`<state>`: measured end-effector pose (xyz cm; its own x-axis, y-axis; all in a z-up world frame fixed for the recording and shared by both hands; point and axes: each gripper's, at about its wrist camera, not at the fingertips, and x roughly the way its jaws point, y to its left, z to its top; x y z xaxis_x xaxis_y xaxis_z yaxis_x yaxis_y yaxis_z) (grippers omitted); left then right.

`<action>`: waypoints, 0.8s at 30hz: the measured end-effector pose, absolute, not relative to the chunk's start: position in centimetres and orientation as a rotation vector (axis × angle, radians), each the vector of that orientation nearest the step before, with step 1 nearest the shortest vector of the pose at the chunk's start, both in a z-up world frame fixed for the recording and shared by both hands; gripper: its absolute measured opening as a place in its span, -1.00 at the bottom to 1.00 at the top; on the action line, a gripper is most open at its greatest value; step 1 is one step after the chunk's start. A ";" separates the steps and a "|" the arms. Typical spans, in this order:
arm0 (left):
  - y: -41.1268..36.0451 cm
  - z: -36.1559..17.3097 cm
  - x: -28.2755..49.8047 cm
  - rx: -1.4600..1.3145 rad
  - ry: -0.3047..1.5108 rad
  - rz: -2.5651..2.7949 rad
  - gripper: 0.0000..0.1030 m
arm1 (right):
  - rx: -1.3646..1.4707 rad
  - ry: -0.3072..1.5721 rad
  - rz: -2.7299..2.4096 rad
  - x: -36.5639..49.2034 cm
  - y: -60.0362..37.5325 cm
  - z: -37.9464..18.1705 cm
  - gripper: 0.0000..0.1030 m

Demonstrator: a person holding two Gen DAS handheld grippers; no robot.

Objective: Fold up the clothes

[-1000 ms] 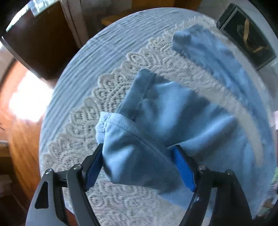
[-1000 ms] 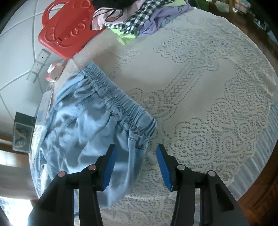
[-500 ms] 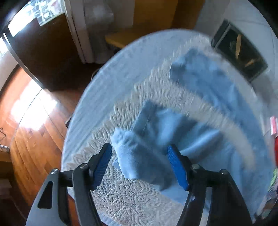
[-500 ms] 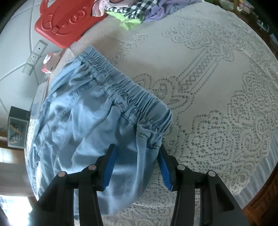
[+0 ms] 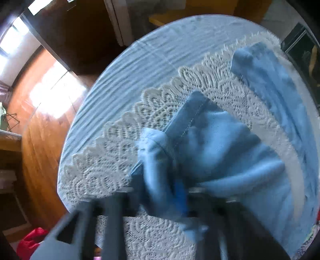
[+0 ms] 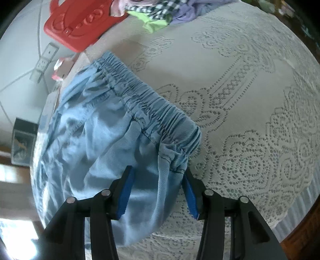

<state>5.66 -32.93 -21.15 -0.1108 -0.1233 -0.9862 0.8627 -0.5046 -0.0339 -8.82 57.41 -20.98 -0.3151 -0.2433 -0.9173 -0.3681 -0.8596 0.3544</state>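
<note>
Across the round table (image 6: 300, 258), over a lace cloth (image 6: 250, 100), lie pale blue trousers (image 6: 104, 140), spread flat for most of their length. Their elastic waistband (image 6: 152, 104) runs toward the right gripper, and the two legs reach the far lace edge in the left view, one lying long and flat, the other bunched and lifted at its hem (image 5: 192, 112).

Beyond the waistband sit a heap of other clothes (image 6: 160, 12) and a red case (image 6: 80, 22), well apart from the trousers.

My judgement is that the fabric is light, soft and limp: it creases easily, sags wherever it is unsupported, and will not hold a line by itself. Hems and the gathered waistband are the thicker, firmer parts and give the surest hold.

The left gripper (image 5: 160, 192) looks pinched tight on a fold of the nearer trouser leg (image 5: 158, 176), though blur hides the pads. The right gripper (image 6: 158, 190) stands apart, its blue pads (image 6: 125, 194) straddling the waistband's near corner (image 6: 180, 158) without squeezing it.
</note>
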 end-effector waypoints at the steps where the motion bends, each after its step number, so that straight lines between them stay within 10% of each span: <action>1: -32.8 -20.7 6.2 1.407 0.869 -1.730 -0.84 | -1.796 0.775 2.345 -8.8 57.3 -21.0 -0.43; 3: -32.3 -19.5 7.1 1.377 0.871 -1.781 -0.90 | -1.803 0.769 2.338 -8.7 57.2 -21.0 -0.90; 24: -35.7 -13.6 -17.5 1.373 0.624 -2.096 -0.90 | -1.603 0.882 2.534 -27.8 53.7 -11.1 -0.91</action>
<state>-17.50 -35.65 -13.64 -0.3251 -0.1939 -0.9256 0.6684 -0.7395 -0.0798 -27.80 53.66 -11.13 -0.4740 -0.2768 -0.8359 -0.3022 -0.8405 0.4497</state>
